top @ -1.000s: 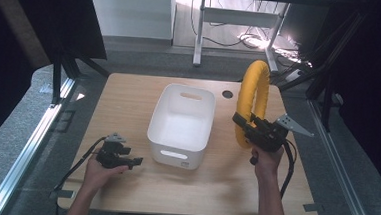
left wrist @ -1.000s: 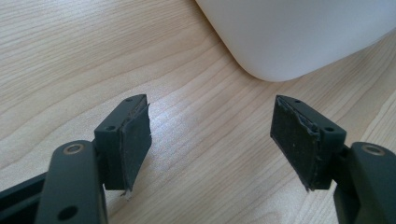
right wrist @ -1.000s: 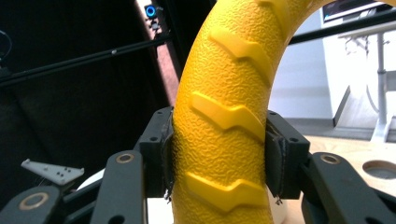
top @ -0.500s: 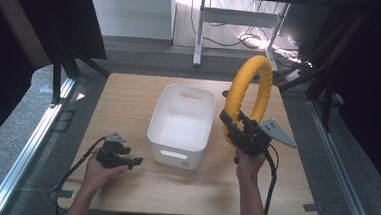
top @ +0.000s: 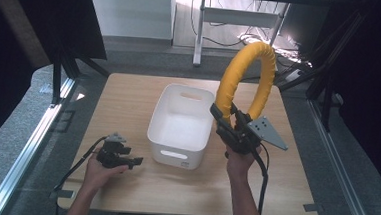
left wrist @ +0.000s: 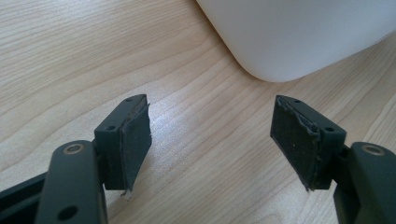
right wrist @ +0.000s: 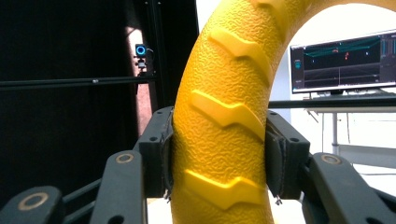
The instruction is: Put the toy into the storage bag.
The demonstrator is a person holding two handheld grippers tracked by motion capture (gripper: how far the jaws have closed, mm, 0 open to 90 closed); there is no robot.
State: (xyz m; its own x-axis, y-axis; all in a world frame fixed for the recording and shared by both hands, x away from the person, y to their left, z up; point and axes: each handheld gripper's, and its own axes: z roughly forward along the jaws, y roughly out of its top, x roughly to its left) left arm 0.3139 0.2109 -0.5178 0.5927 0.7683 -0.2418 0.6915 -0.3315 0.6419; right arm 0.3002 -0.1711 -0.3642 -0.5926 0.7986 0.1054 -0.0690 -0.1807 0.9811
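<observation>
Looking down from the high view: right gripper [top: 226, 123] clamped low on one side of a big yellow ring [top: 245, 81], ring upright and lifted clear of the wooden table [top: 129, 91], just to the right of the white bin [top: 180, 124]. Left gripper [top: 125, 159] resting low on the table near the bin's front left corner, well apart from the ring. Probably best to carry the ring over the bin's opening, then lay it flat before lowering, since upright it looks too tall for the bin. Worth watching the far arc, which could catch the bin's rim. Turning to the left gripper view: jaws wide apart with nothing between them, bare wood below and the bin's rounded corner [left wrist: 299, 37] ahead; free to steady the bin if it slides. Turning to the right gripper view: both pads pressed hard against the ring's ridged band [right wrist: 224, 126], jaws holding it squarely across its thickness. Firm enough grip, by the look of it; no squeeze to add, only a slow tilt.
</observation>
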